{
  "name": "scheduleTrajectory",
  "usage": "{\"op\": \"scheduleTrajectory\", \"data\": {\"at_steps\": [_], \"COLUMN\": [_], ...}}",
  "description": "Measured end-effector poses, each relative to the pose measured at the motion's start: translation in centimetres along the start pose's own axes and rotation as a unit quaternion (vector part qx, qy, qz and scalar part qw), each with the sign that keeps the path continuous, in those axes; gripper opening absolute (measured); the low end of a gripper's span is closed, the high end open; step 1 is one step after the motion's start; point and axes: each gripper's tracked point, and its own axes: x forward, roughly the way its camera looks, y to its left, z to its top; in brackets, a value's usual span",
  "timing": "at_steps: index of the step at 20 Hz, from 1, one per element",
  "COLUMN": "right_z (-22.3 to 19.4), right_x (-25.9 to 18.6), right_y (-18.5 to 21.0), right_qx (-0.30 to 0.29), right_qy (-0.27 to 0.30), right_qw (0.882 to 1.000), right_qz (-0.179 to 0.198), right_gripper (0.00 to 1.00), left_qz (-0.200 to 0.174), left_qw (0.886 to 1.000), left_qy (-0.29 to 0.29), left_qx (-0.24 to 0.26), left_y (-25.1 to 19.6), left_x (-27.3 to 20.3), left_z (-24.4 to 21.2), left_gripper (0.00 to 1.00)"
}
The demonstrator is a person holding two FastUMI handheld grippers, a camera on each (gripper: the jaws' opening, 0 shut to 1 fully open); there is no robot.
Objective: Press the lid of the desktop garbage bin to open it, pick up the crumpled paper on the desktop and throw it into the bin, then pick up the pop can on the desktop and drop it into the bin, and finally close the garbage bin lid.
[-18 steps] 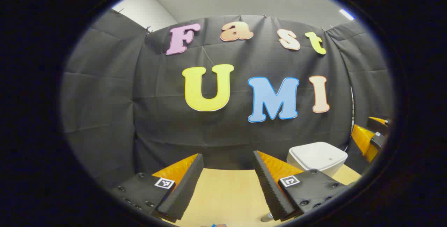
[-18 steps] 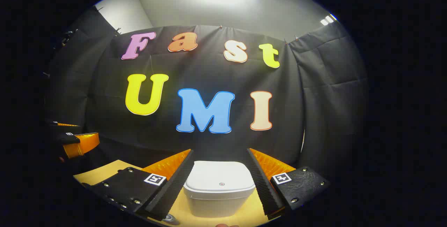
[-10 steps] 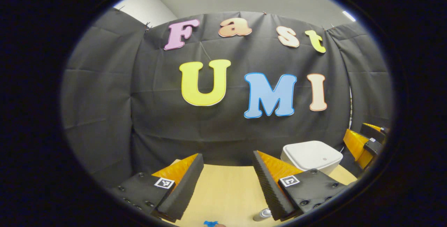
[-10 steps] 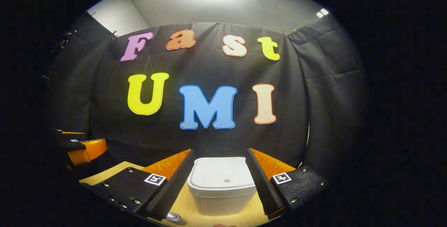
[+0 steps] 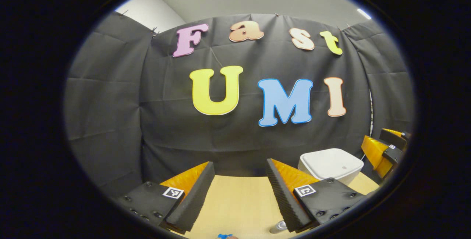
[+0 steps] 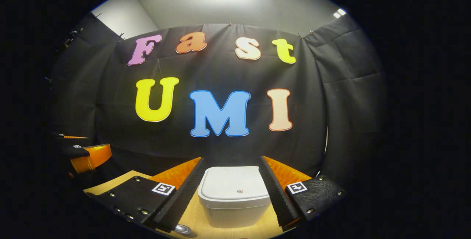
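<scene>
I see the desk (image 5: 235,202) across the bottom of both views, pale wood under my tools. The garbage bin (image 6: 234,198) sits at lower centre of the right gripper view, framed between the spread fingers of my right tool (image 6: 232,191), which hangs clear of it and grips nothing. Its lid (image 6: 235,187) lies flat and closed, so I judge nothing is done yet: pressing, paper, can and closing all remain. My left tool (image 5: 241,191), at the bottom of the left gripper view, is equally wide open and empty, with the bin at lower right. That view alone catches a blue scrap (image 5: 222,236) at the bottom edge; both show what may be the pop can (image 5: 278,226) by a finger
</scene>
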Motion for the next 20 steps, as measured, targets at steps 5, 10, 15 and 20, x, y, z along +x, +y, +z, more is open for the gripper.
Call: {"op": "scheduleTrajectory", "data": {"at_steps": [5, 10, 15, 20], "right_z": [-0.4, -1.0, -1.9, -2.0], "right_x": [0.5, 1.3, 1.8, 1.8], "right_y": [0.3, 0.5, 1.2, 1.0], "right_qx": [0.002, 0.001, 0.004, 0.005], "right_qy": [0.006, 0.018, 0.036, 0.036], "right_qw": [1.000, 1.000, 0.999, 0.999], "right_qz": [0.002, 0.007, 0.016, 0.008], "right_gripper": [0.95, 0.76, 0.36, 0.00], "left_qz": [0.001, 0.002, 0.006, 0.004], "left_qw": [1.000, 1.000, 1.000, 1.000], "left_qy": [0.001, 0.004, 0.004, 0.006], "left_qx": [0.003, 0.005, 0.008, 0.008], "left_y": [-0.2, -0.2, 0.0, -0.2], "left_x": [0.5, 1.1, 1.5, 1.6], "left_z": [-0.1, -0.2, -0.3, -0.3], "left_gripper": [1.00, 1.00, 1.00, 1.00]}}
